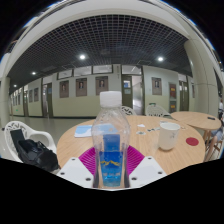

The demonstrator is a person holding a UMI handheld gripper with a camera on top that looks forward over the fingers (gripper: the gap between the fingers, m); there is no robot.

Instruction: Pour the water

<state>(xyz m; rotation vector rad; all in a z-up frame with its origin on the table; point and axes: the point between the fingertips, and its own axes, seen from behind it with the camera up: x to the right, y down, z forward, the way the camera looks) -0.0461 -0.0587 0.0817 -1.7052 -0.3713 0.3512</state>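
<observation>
The gripper is clamped on a clear water bottle, apparently held upright above the round wooden table. A white cup stands beyond, rightward.

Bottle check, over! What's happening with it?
Gripper shut on clear plastic water bottle with white cap. Bottle upright, above round wooden table. White paper cup ahead, to the right. Nothing in between.

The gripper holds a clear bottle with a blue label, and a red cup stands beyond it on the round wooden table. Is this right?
Not quite: the cup is white, not red, as the gripper view shows. The rest holds: the gripper holds the clear, blue-labelled bottle, and the cup stands beyond it on the round wooden table.
</observation>
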